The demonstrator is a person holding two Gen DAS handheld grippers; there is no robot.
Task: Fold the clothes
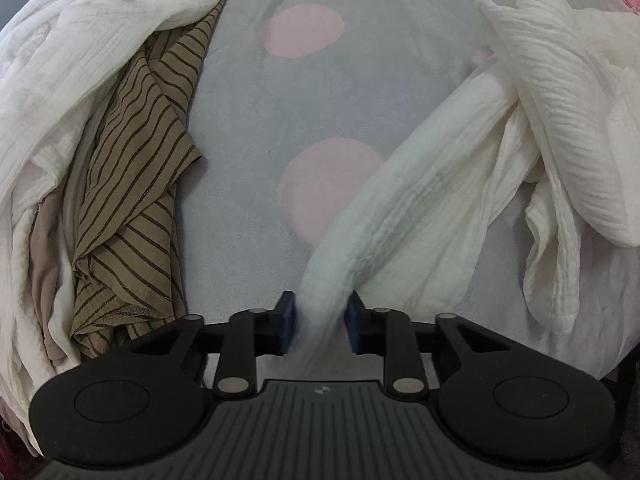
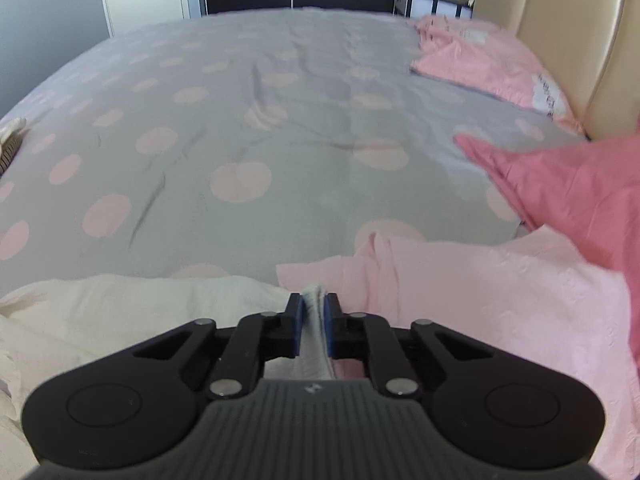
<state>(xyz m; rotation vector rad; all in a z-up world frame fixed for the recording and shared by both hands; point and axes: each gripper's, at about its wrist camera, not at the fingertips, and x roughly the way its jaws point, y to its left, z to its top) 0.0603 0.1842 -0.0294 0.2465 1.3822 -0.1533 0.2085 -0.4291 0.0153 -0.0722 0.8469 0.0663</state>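
**Both grippers pinched on the cream garment at the near edge of the bed**

The left hand-held gripper (image 1: 320,322) pointed steeply down at the bed (image 1: 248,128), its blue pads nearly together on a bunched band of the white crinkled garment (image 1: 432,184). From that pinch the cloth ran up and to the right in a rumpled rope toward a loose heap. The right hand-held gripper (image 2: 313,326) was likewise almost closed, with a thin ridge of the same pale fabric caught between its pads; the rest of that cloth (image 2: 132,304) lay low at the left of its view, beside a pale pink garment (image 2: 480,292).

The garment looked light, soft and limp, a gauzy crinkle weave with no stiffness of its own. It would probably sag and twist between the two holds, not hang flat, and a thin pinch near an edge could slip if pulled sharply. A hem, waistband or corner, where the cloth is doubled, seemed the surest place to grip; the thick band in the left pads looked like such an edge, though that could not be confirmed. The two holds would likely need drawing apart to spread the cloth on the dotted sheet before any fold.

A striped brown garment (image 1: 136,184) and more white cloth (image 1: 80,40) lay piled at the left, with a darker pink piece (image 2: 572,184) at the right.
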